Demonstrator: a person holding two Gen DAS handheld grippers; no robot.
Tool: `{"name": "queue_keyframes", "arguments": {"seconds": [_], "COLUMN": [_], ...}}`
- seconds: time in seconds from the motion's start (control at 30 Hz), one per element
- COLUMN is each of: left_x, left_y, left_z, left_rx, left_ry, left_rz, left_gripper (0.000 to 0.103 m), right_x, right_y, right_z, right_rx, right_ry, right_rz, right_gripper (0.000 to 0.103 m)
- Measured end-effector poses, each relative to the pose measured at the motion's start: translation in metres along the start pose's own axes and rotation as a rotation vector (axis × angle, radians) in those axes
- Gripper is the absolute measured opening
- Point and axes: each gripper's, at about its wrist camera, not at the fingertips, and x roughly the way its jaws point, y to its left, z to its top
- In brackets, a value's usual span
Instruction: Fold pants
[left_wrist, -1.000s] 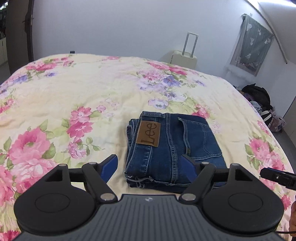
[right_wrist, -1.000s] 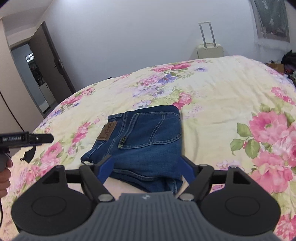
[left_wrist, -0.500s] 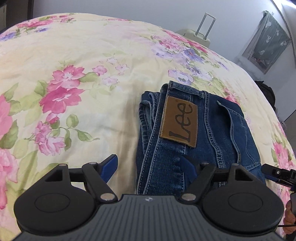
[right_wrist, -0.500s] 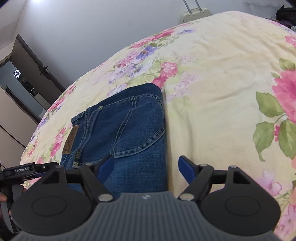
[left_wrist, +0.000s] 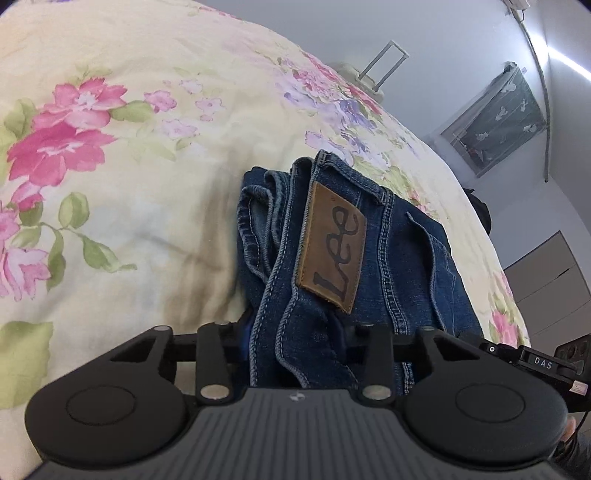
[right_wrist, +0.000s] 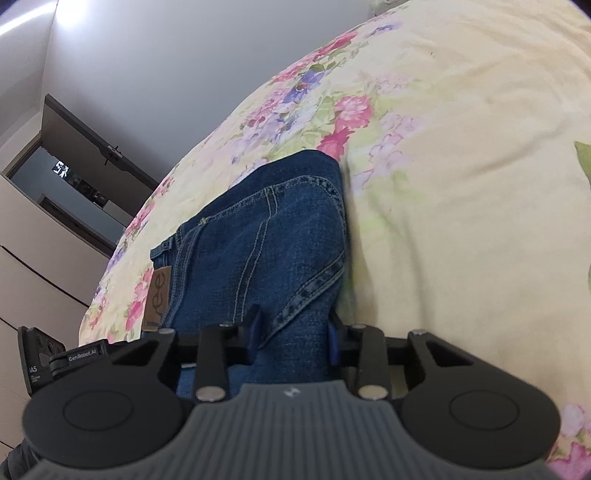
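Two tools closing on folded jeans (left_wrist: 369, 258) on floral bedspread (left_wrist: 129, 184), left tool (left_wrist: 295, 328) at waistband, right tool (right_wrist: 293, 332) pinching opposite edge.

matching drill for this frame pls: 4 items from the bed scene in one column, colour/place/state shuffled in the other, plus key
1. jeans
2. Lee patch
3. bedspread
4. suitcase

a. brown, sewn at the waistband
b. floral, pale yellow
c. beyond the bed, by the wall, handle up
d. folded, near edge between the closing jaws of both the left gripper and the right gripper

Pairs: 1-d, 2-a, 3-b, 4-c
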Motion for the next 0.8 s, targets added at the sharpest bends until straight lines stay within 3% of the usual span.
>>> {"name": "queue_keyframes", "arguments": {"seconds": [0.13,0.37,0.63,0.8], "left_x": [-0.017,-0.089,-0.191,-0.212], "left_y": [-0.017,-0.014,0.035,0.075], "left_z": [0.002,0.002,-0.019,-0.039], "left_rx": [0.044,0.070,0.100,0.086], "left_ry": [-0.029,-0.039,-0.039,-0.020], "left_rz": [0.038,0.097,0.225,0.261], "left_gripper": [0.028,0.027,0.027,0.027], "right_x": [-0.009,-0.037,-0.033,-0.007], "right_y": [0.017,0.078,0.155,0.191], "right_z": [0.002,-0.002,-0.073,-0.124], "right_rx": [-0.044,-0.157,-0.186,-0.186], "right_ry": [-0.016,-0.007,0.053,0.108], "right_rz": [-0.003,0.028,0.132,0.145], "right_gripper": [0.016,0.013,0.013,0.013]}}
